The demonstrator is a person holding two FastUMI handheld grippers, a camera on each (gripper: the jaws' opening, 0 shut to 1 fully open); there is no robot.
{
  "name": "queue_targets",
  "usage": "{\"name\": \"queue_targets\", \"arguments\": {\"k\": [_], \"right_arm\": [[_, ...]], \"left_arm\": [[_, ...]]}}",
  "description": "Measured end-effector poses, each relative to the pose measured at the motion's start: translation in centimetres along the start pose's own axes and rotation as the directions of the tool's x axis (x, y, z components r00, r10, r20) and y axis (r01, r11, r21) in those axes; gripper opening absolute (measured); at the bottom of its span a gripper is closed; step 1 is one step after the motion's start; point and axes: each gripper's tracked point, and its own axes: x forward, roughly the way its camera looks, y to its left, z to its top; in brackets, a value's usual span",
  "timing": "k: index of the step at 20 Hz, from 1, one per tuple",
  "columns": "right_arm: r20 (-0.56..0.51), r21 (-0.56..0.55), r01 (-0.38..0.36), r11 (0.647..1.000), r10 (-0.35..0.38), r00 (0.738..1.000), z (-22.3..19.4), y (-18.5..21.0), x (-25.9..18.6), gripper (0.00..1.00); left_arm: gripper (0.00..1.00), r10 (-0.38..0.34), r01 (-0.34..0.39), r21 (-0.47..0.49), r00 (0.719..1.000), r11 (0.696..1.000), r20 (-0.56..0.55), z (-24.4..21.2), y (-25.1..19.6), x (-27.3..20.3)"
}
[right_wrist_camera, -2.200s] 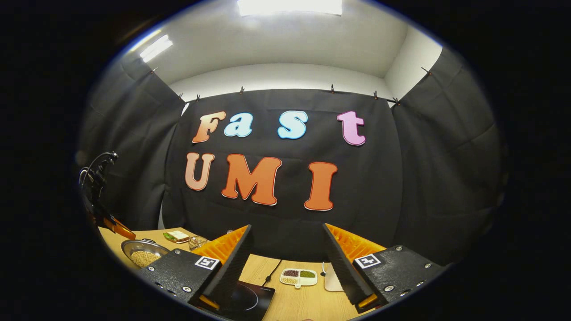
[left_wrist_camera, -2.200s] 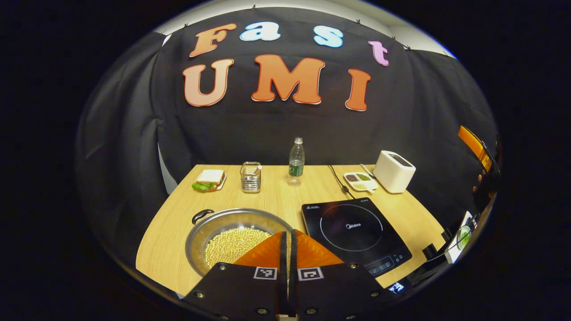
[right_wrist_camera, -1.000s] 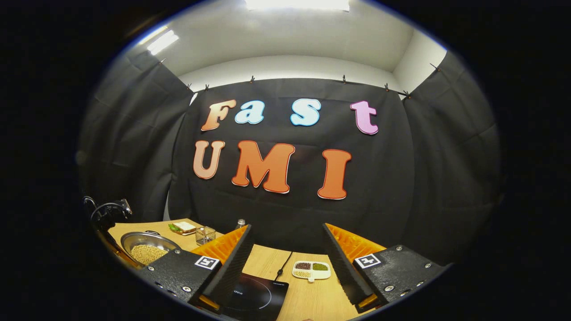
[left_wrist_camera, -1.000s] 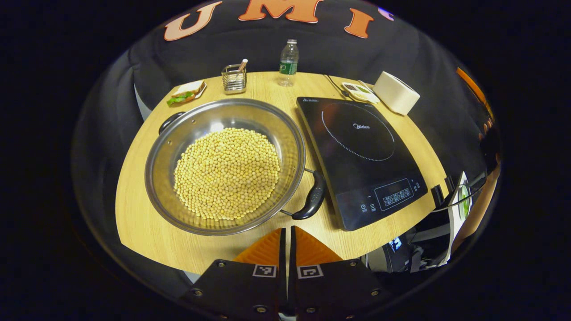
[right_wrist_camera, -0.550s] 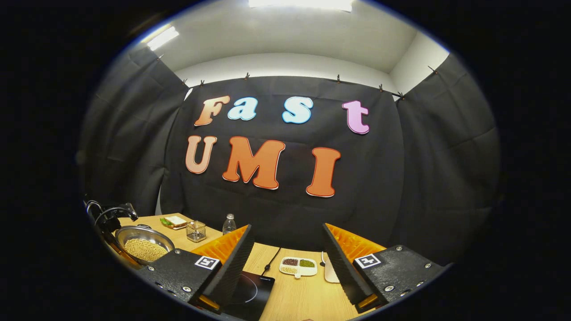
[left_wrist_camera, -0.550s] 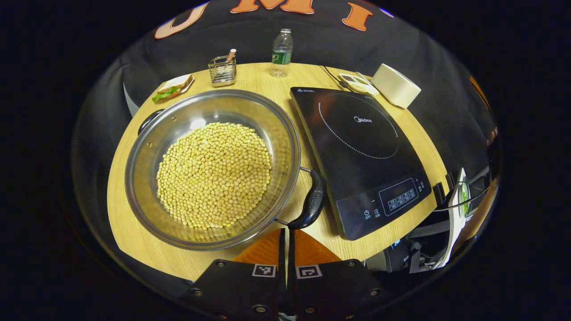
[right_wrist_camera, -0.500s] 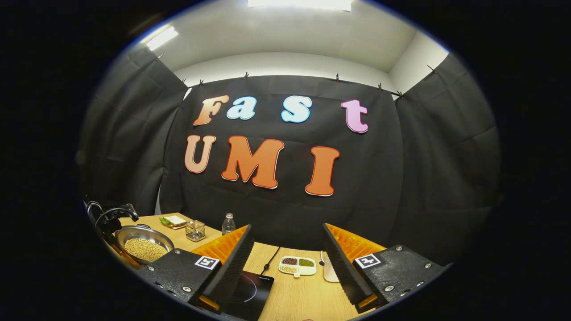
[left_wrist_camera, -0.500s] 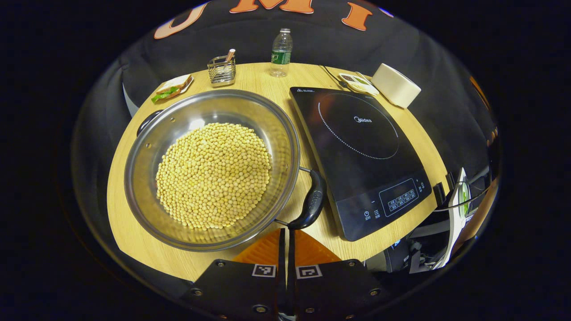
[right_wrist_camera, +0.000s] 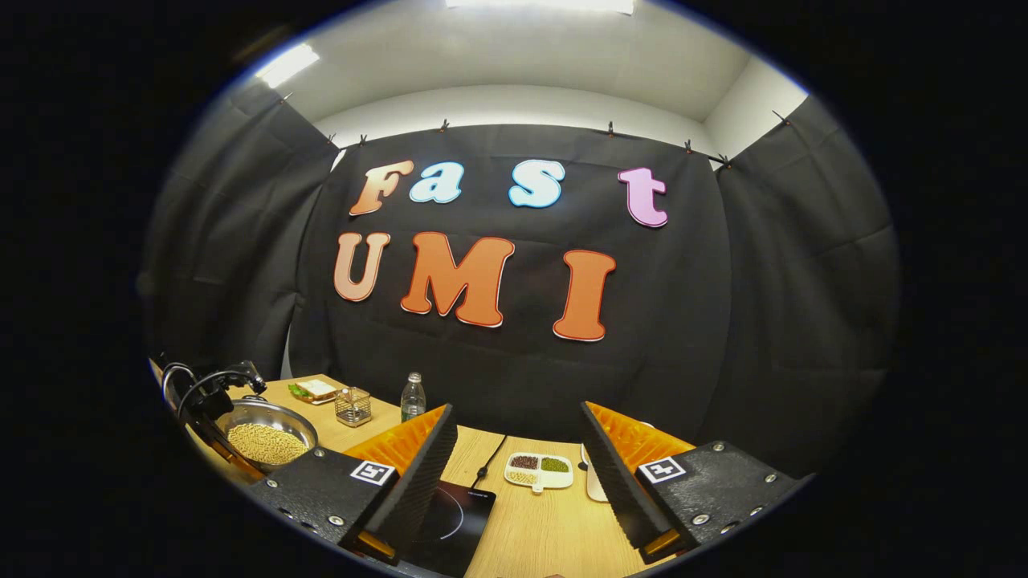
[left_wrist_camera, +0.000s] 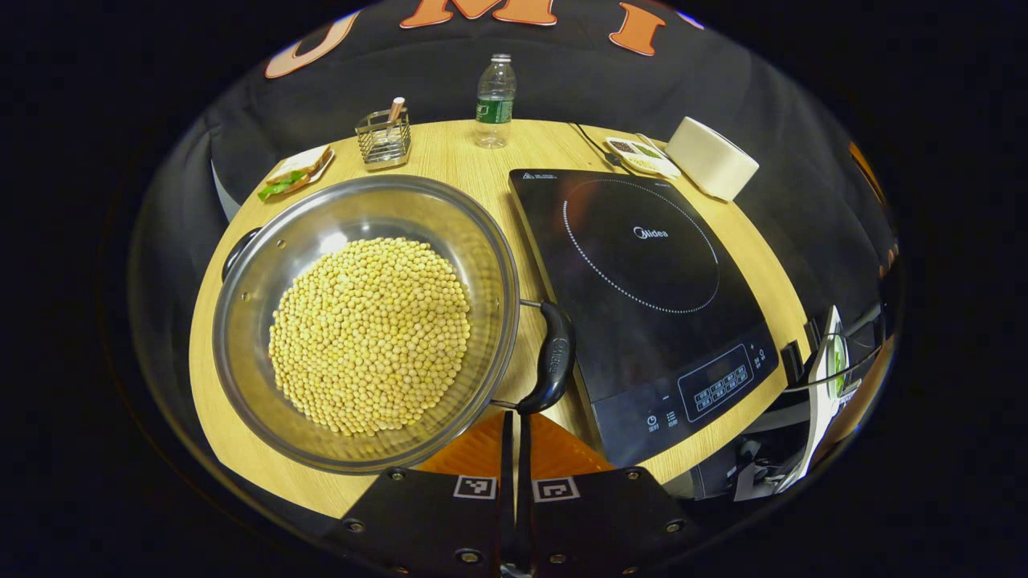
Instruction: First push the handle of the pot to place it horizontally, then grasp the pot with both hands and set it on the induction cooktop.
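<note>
The pot (left_wrist_camera: 361,321), heaped with yellow beans (left_wrist_camera: 369,333), sits on the left half of the wooden surface (left_wrist_camera: 450,148), just beside the induction cooktop (left_wrist_camera: 642,281) that fills the right half. The left gripper (left_wrist_camera: 516,425) has its 2 orange fingers clenched together with nothing between them, their tips right at the lower end of the pot's black near handle (left_wrist_camera: 554,357), which lies close to the cooktop's left edge. The push is best kept low and steady against that end, so the pot turns on the spot and neither rides onto the cooktop nor spills. The right gripper (right_wrist_camera: 518,466) hangs released, fingers spread wide, above the surface's right side. Against the view from 1.0 s ago, the left gripper has come closer, and the handle now stands more upright in its view, its tip swung toward the near edge.
</note>
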Motion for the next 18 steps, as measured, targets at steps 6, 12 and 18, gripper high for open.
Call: {"name": "queue_targets", "arguments": {"k": [6, 12, 18], "right_arm": [[-0.011, 0.012, -0.005, 1.0, 0.005, 1.0, -0.6, 0.2, 0.4, 0.95], [-0.033, 0.024, 0.0, 1.0, 0.001, 0.999, -1.7, -0.1, 0.2, 0.95], [-0.054, 0.03, 0.008, 1.0, -0.006, 0.999, -2.5, -0.4, 0.1, 0.95]], "left_arm": [[0.01, 0.019, -0.02, 0.026, 1.0, 0.999, 0.022, 2.1, -0.6, 1.4], [0.02, 0.025, -0.027, 0.043, 0.999, 0.999, 0.043, 3.9, -1.0, 2.4], [0.01, 0.031, -0.035, 0.045, 0.997, 0.998, 0.066, 5.8, -1.2, 3.4]]}}
